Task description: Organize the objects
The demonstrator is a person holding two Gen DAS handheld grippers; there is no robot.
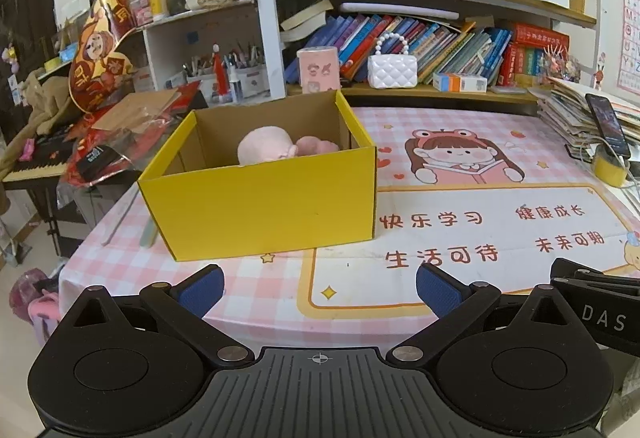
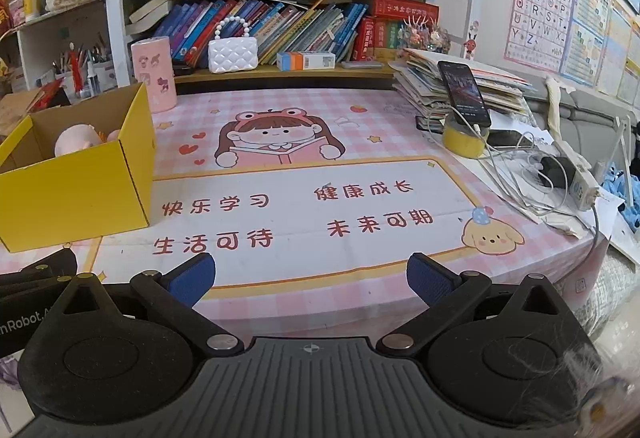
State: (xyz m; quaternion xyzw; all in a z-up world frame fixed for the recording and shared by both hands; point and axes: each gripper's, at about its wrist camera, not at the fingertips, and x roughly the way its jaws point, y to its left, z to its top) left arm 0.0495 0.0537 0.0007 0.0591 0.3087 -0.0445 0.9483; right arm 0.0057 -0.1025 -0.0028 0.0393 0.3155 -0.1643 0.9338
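A yellow cardboard box [image 1: 264, 198] stands open on the pink checked table mat [image 1: 480, 222]. Inside it lie pink plush toys [image 1: 266, 148]. The box also shows at the left in the right wrist view [image 2: 76, 190], with the plush toys [image 2: 78, 138] inside. My left gripper [image 1: 320, 288] is open and empty, held near the table's front edge in front of the box. My right gripper [image 2: 310, 278] is open and empty, over the mat's front edge to the right of the box.
A pink cylinder [image 2: 154, 76] stands behind the box. A stack of papers [image 2: 460, 86], a phone [image 2: 464, 94] on a yellow tape roll [image 2: 464, 142] and cables [image 2: 540, 178] crowd the right side. Bookshelves with a white handbag [image 2: 232, 52] line the back.
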